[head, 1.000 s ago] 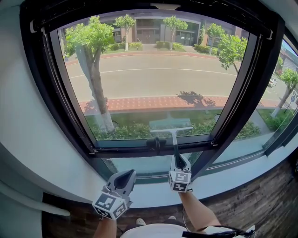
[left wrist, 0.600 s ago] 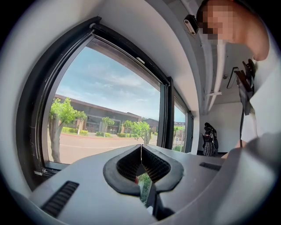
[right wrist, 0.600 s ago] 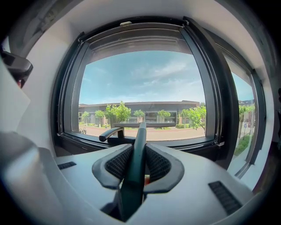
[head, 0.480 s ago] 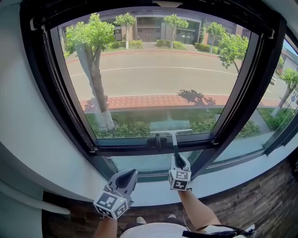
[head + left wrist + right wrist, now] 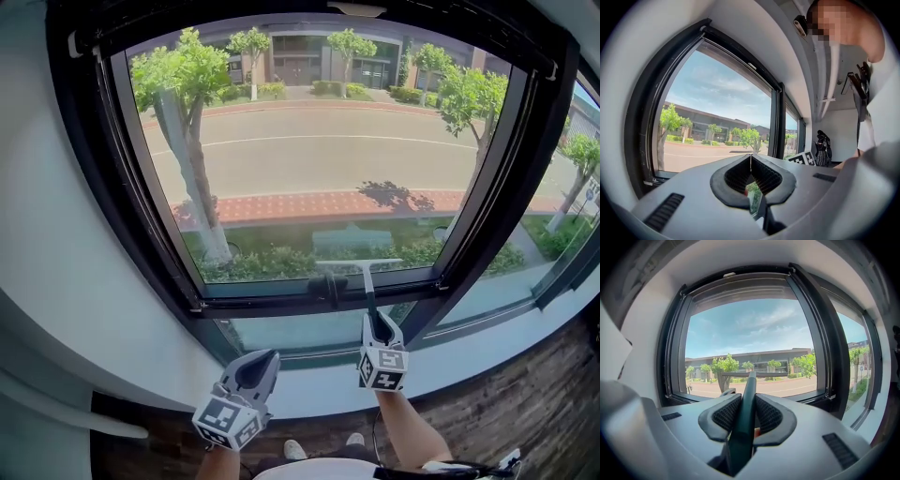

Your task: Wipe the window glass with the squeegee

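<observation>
While the right gripper point(image 5: 374, 328) clamps the squeegee point(image 5: 360, 263) handle, the shaft runs straight ahead to its blade, crosswise low on the window glass point(image 5: 319, 159); the left gripper point(image 5: 255, 367) hangs closed, empty

L gripper point(image 5: 260, 361) sits low at near left, jaws closed together w/ nothing between, pointing fwd. R gripper point(image 5: 377, 323) is right of it and slightly farther, jaws clamped on squeegee point(image 5: 360, 263) handle; R forearm point(image 5: 405, 429) bare.
</observation>
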### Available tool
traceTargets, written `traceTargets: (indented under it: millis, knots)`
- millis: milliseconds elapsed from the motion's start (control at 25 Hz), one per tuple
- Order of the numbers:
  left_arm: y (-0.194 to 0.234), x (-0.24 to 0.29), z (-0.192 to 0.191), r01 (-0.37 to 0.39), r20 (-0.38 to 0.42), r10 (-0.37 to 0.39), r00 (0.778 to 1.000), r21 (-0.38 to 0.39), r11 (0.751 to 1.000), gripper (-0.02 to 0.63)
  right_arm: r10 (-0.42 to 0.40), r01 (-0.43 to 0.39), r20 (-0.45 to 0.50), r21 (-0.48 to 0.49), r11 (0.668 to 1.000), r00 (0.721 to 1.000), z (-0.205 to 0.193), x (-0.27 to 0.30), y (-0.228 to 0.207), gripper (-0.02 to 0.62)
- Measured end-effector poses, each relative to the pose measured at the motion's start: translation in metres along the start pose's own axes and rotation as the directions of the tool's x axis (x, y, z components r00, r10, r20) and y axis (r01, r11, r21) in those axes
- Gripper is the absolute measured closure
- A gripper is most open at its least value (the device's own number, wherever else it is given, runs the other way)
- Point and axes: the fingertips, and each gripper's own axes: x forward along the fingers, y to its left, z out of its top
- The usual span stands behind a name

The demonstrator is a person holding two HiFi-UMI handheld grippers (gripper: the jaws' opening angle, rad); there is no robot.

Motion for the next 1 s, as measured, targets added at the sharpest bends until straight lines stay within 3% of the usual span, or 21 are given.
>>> traceTargets:
  millis: [280,480,1000]
  knots:
    - [0.032,-0.029,0.0,-0.046,0.029,0.046,0.998,-0.01,0.999,0.588,0.073,-0.072,0.141,-0.015,0.997,0.987,0.054,-0.056,0.042,0.497]
    - [0.027,-0.033,0.003,-0.06,0.047,0.061,0.997,-0.019,0.998,0.588,0.136,-0.129,0.226,-0.048,0.991,0.964,0.095,-0.079,0.053,0.497]
    - [-0.029,-0.019,0.011,-0.142,0.029,0.141,0.99,0.031,0.989,0.588,0.189,-0.185,0.311,-0.042,0.982,0.931,0.112,-0.125,0.0,0.497]
